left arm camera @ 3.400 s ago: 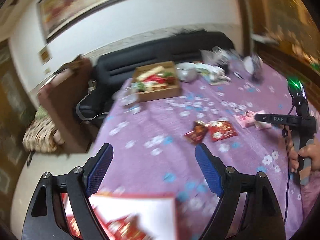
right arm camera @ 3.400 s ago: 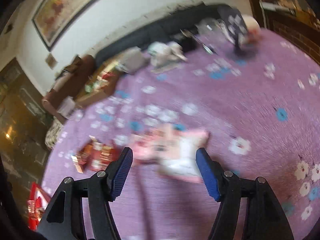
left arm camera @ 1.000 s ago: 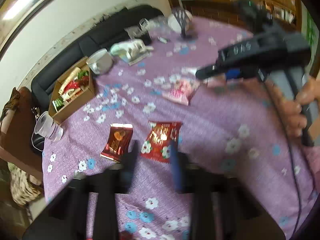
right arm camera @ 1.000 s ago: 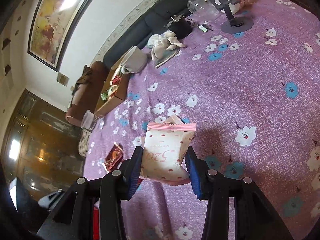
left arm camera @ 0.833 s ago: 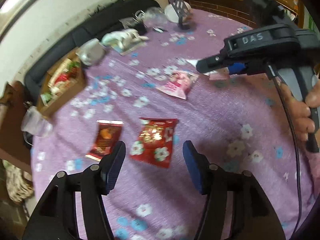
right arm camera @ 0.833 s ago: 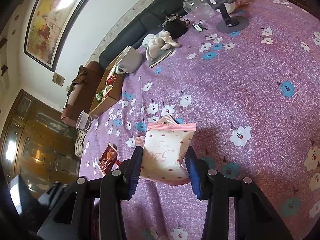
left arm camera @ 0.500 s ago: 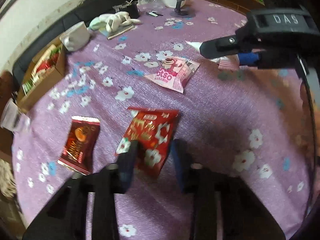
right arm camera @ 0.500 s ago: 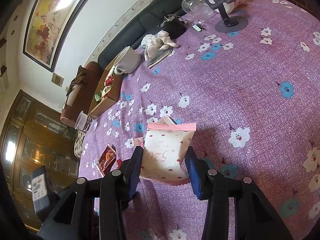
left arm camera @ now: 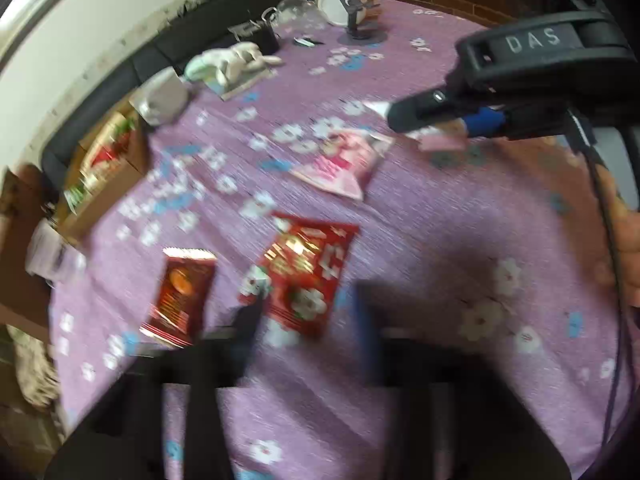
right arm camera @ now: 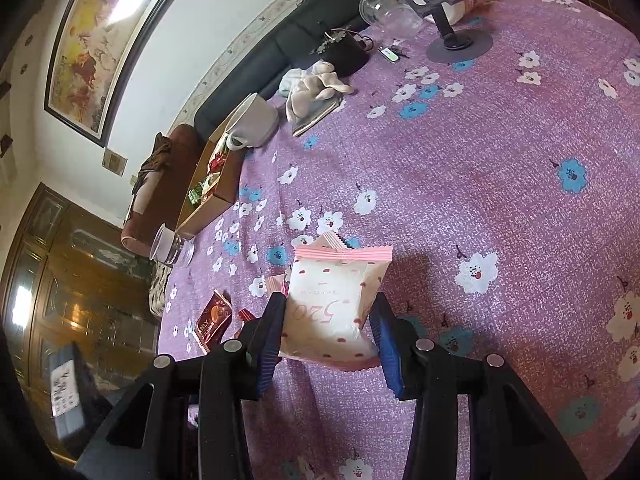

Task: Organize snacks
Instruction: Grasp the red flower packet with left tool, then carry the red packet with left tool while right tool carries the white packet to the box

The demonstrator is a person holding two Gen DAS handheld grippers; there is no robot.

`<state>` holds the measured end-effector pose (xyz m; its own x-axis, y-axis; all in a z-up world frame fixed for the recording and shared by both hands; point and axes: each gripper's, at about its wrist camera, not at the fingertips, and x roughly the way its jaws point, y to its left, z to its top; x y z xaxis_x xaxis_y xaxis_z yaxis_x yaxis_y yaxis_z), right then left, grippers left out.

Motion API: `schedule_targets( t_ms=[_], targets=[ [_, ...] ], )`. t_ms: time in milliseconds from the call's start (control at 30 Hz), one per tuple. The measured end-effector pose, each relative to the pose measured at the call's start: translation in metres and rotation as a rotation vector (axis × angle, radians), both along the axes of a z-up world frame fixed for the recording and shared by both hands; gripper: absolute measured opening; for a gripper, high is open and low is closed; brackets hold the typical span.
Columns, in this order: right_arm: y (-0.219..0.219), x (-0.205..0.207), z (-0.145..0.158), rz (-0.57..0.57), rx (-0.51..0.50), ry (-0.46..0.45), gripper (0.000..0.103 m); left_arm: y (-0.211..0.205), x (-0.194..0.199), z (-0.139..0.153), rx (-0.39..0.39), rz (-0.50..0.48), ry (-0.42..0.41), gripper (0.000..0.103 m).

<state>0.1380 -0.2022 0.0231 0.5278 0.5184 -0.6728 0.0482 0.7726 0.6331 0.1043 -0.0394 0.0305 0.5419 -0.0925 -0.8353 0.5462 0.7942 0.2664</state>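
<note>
The right gripper (right arm camera: pixel 328 332) is clamped on a white snack packet with pink dots (right arm camera: pixel 334 312), its blue pads pressing the packet's two sides and lifting it above the bench (right arm camera: pixel 500 184), which wears a purple cloth printed with white and blue flowers. Just behind the held packet, another pink packet (left arm camera: pixel 340 164) lies flat on the cloth. The left gripper (left arm camera: pixel 304 336), blurred in its own view, has its fingers apart to a middling width with nothing between them, hovering just over the near end of a red snack packet (left arm camera: pixel 308 268). Beside that packet, to its left, lies a dark red-brown packet (left arm camera: pixel 182 292), apart from it. Farther out, at the bench's far left edge, a cardboard box (right arm camera: pixel 212 196) holds several snacks, with a white mug (right arm camera: pixel 256 124) tipped on its side beside it and a clear cup (right arm camera: pixel 170 246) near the box's other end. A plush toy (right arm camera: pixel 316 84) rests on a book beyond the mug, and a grey phone stand (right arm camera: pixel 448 12) stands at the far end.
</note>
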Motion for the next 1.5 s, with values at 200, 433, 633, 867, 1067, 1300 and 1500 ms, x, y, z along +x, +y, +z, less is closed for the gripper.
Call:
schedule_targets(
  t_ms=[200, 433, 633, 867, 1067, 1300, 1500],
  targets=[
    [0.000, -0.001, 0.000, -0.002, 0.003, 0.002, 0.044, -0.010, 0.019, -0.012, 0.011, -0.039, 0.009, 0.085],
    [-0.003, 0.000, -0.002, -0.011, 0.007, 0.012, 0.044, -0.005, 0.030, -0.017, -0.156, -0.056, 0.111, 0.038],
    [-0.002, 0.001, -0.002, -0.009, 0.001, 0.012, 0.044, -0.013, 0.009, -0.012, -0.125, -0.064, 0.052, 0.027],
    [-0.002, -0.001, 0.001, 0.010, 0.041, -0.002, 0.044, 0.009, -0.019, 0.018, -0.207, 0.038, 0.009, 0.025],
    [-0.001, -0.004, 0.003, 0.056, 0.159, -0.007, 0.044, 0.041, -0.075, 0.057, -0.318, 0.121, -0.104, 0.025],
    [0.031, -0.022, 0.019, 0.221, 0.310, -0.054, 0.043, 0.103, -0.153, 0.086, -0.465, 0.255, -0.216, 0.025],
    [0.079, -0.066, 0.039, 0.351, 0.409, -0.111, 0.043, 0.162, -0.197, 0.092, -0.464, 0.399, -0.294, 0.025]
  ],
)
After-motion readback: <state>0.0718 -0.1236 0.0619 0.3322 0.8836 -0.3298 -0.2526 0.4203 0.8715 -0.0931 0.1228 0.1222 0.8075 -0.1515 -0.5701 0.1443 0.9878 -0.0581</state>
